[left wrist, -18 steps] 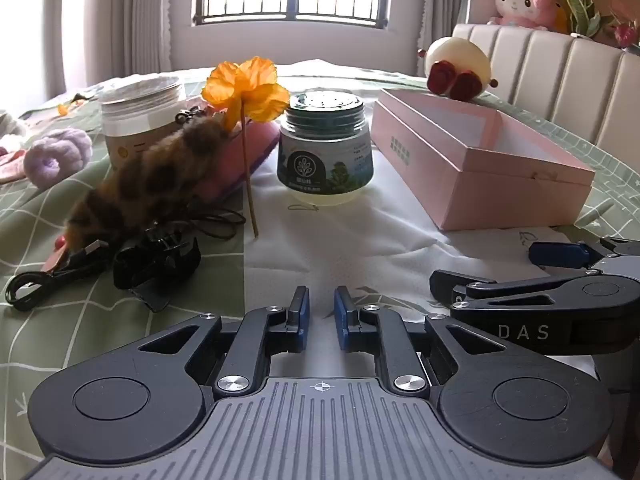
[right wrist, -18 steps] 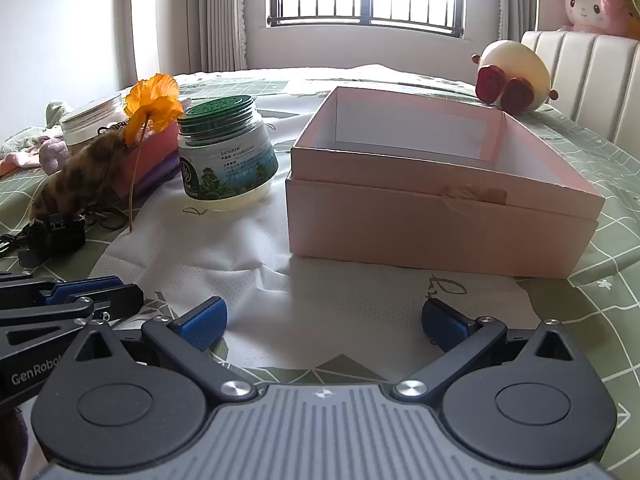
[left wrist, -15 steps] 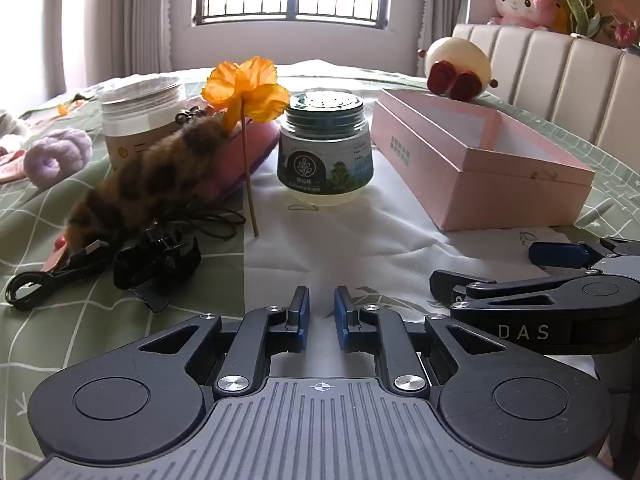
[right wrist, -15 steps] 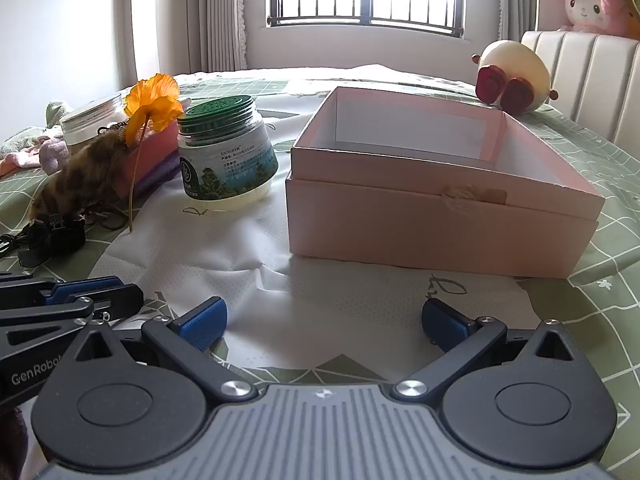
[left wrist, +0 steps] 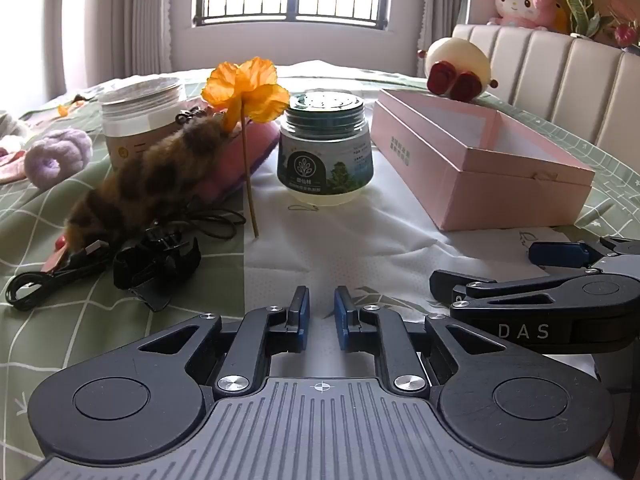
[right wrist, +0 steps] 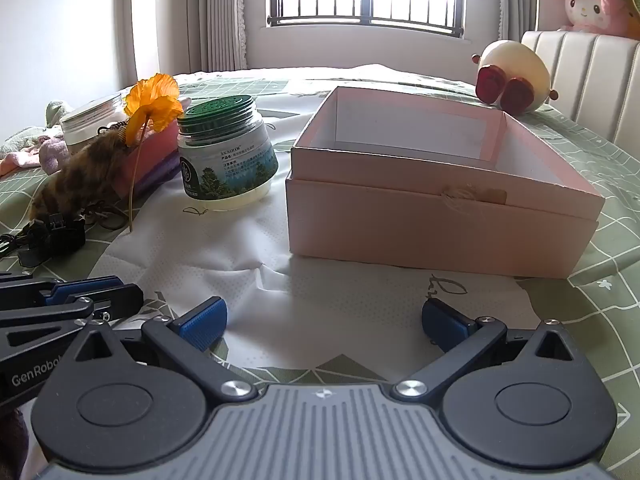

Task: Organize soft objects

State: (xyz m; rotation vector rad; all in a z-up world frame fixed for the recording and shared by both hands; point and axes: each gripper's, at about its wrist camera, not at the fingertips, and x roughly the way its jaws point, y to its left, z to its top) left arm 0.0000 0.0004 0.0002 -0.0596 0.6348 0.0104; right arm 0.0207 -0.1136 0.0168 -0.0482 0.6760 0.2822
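Note:
An open pink box (left wrist: 480, 172) (right wrist: 440, 200) stands empty on the bed at the right. Left of it lie a brown furry tail (left wrist: 148, 176) (right wrist: 84, 176), an orange fabric flower (left wrist: 246, 88) (right wrist: 154, 98), a pink pouch (left wrist: 262, 140) and a purple plush (left wrist: 56, 156). My left gripper (left wrist: 320, 300) hovers low over the white cloth, shut with nothing between its blue pads. My right gripper (right wrist: 324, 312) is wide open and empty, in front of the box. Each gripper shows at the edge of the other's view.
A green-lidded jar (left wrist: 326, 156) (right wrist: 226, 156) and a clear jar (left wrist: 140, 120) stand among the soft things. Black cable and a strap (left wrist: 156, 264) lie at the front left. A cream round plush (left wrist: 458, 66) (right wrist: 512, 76) sits behind the box, a pink bunny plush (left wrist: 520, 0) on the headboard.

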